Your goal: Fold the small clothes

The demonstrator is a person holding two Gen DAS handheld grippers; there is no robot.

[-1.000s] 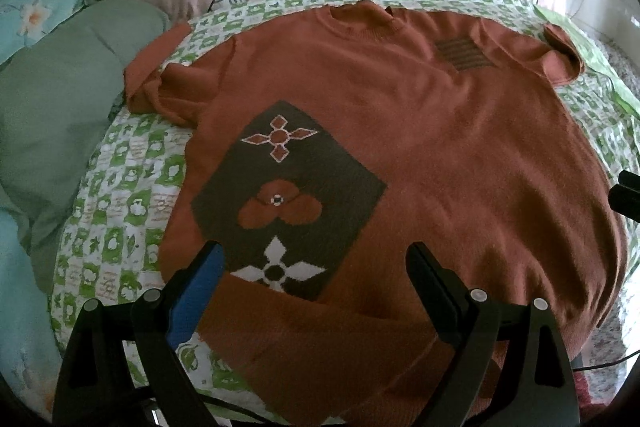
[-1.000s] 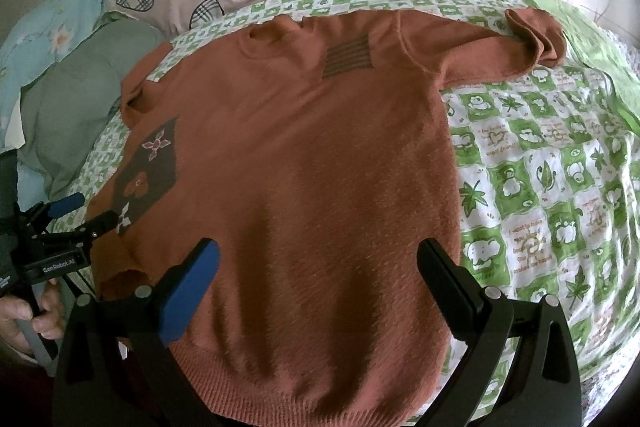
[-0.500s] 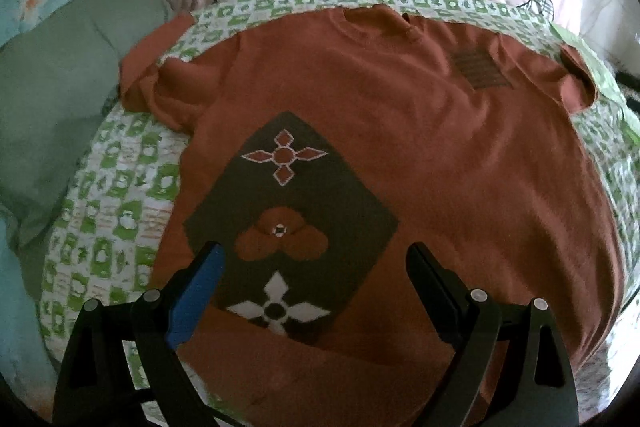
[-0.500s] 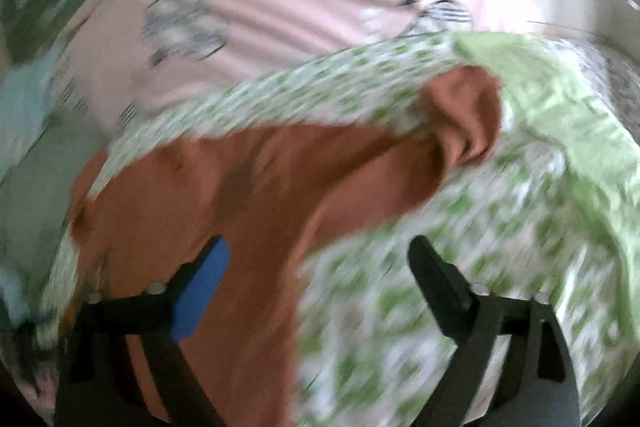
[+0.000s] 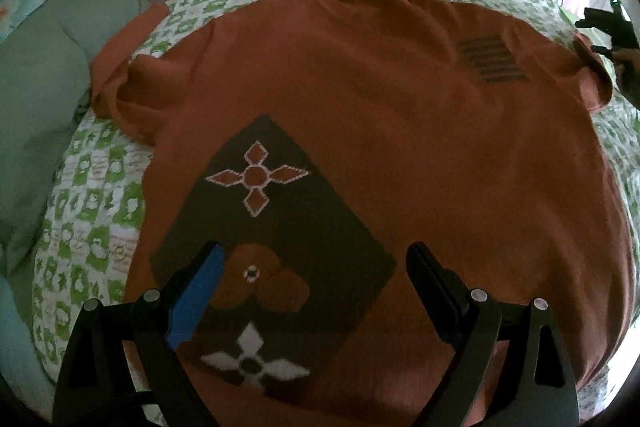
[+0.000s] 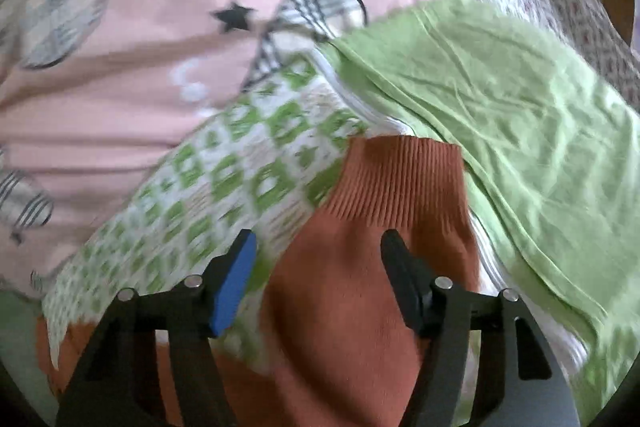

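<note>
The sweater (image 5: pixel 400 155) lay flat, collar toward the frame's top; left gripper (image 5: pixel 312 287) and right gripper (image 6: pixel 318 267) both gaped, holding nothing.

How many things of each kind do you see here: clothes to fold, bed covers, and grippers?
Clothes to fold: 1, the sweater.
Bed covers: 4, pink, checked, green, grey-green.
Grippers: 2, left gripper, right gripper.
Total: 7.

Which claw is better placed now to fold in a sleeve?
Right. The right claw is open with the rust-orange knit sweater's ribbed cuff just ahead between its fingers; the left claw hovers over the sweater's body.
</note>
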